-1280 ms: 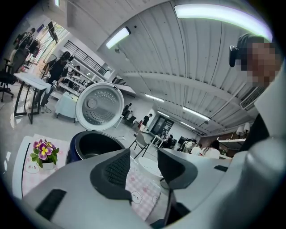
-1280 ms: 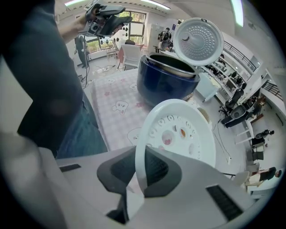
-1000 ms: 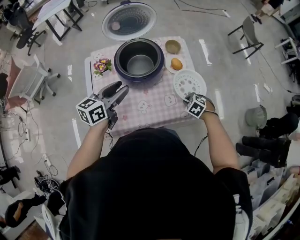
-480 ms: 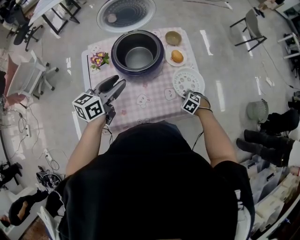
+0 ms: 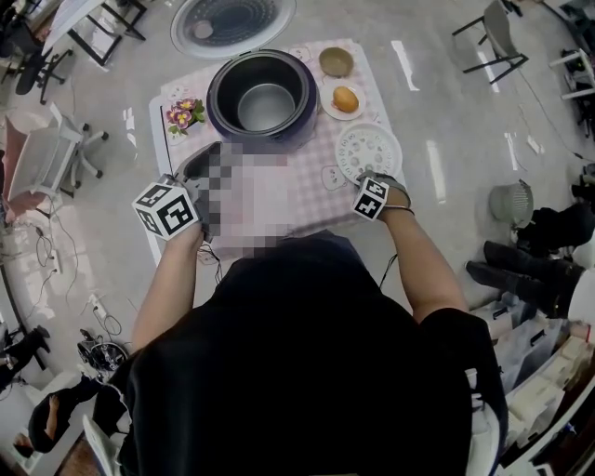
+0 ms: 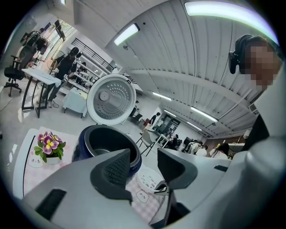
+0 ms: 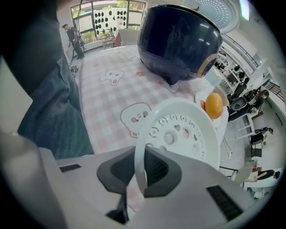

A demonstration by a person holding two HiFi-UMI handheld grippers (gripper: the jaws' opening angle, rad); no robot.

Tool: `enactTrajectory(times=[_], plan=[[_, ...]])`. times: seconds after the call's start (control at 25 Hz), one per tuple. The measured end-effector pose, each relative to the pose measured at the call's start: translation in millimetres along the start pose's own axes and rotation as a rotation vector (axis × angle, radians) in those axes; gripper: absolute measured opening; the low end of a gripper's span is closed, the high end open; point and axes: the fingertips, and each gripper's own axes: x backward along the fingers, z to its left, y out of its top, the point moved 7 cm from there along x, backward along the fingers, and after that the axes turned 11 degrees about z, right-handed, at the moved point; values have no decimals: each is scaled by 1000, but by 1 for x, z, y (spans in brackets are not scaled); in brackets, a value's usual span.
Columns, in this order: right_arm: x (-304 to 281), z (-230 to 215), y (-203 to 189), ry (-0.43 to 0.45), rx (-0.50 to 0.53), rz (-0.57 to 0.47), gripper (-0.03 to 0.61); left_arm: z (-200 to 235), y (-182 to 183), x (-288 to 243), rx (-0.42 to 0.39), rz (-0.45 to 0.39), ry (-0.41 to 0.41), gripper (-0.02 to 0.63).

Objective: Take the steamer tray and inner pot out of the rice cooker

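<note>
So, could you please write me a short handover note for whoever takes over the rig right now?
Left tool: open, empty, held up facing the rice cooker.
Right tool: shut on the rim of the white steamer tray.
The tray is out of the cooker, low over the checked tablecloth on the cooker's right side; I cannot tell whether it rests there.
Lid is open; the inner pot sits inside.
Left to do: set down and release the tray, then lift the pot out.
</note>
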Motion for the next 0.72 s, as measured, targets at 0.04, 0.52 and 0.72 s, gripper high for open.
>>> enactTrajectory(times=[0.04, 0.52, 0.72], plan=[[-2, 1, 1, 4, 0, 2, 29, 2, 1, 0, 0, -2, 3, 210], [-20, 7, 3, 48, -2, 11, 41, 5, 5, -19, 3, 4, -16, 209], [-21, 6, 5, 50, -12, 10, 41, 11, 7, -20, 10, 5, -15, 209]])
